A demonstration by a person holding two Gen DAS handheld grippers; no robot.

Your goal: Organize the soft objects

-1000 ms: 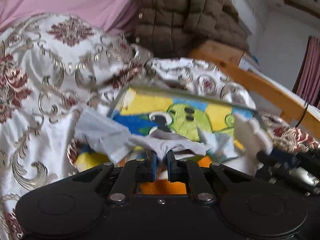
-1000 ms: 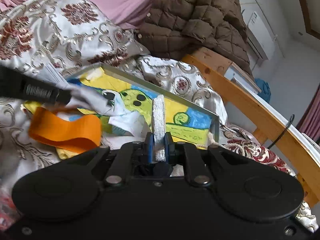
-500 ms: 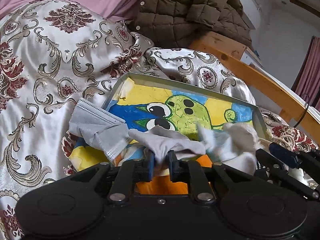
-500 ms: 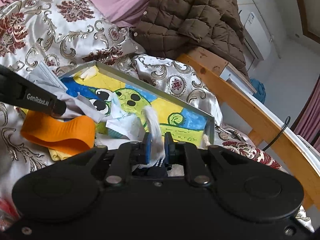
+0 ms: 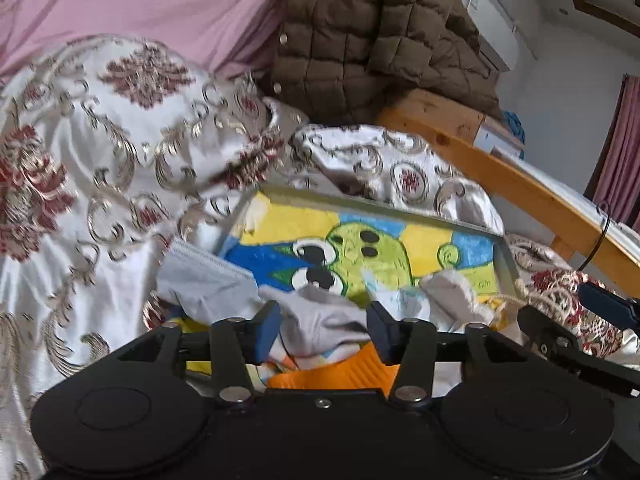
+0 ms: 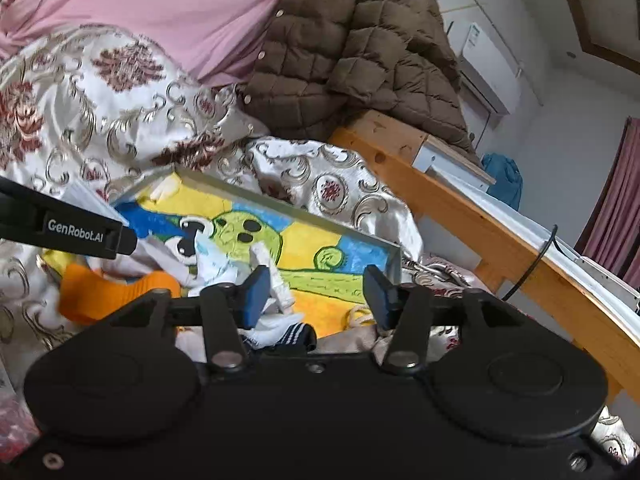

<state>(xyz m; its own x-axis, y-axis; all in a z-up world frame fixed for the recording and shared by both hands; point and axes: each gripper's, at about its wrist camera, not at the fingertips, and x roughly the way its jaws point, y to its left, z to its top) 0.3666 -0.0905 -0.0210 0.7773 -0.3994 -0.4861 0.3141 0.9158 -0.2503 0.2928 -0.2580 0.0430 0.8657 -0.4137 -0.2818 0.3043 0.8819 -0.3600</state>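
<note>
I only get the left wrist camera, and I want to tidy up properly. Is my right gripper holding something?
Observer: No. The right gripper has just been opening its jaws. A white fabric strip stands between them, next to one pad, and it is not pinched.
Operator: Is anything hiding underneath it?
Observer: Yes. A dark sock with white stripes lies just below the jaws, close to the gripper body.

Far half of the cartoon-painted rectangular metal tray (image 5: pixel 505 252) lies bare; crumpled grey cloth (image 5: pixel 320 316) clutters its near edge.
</note>
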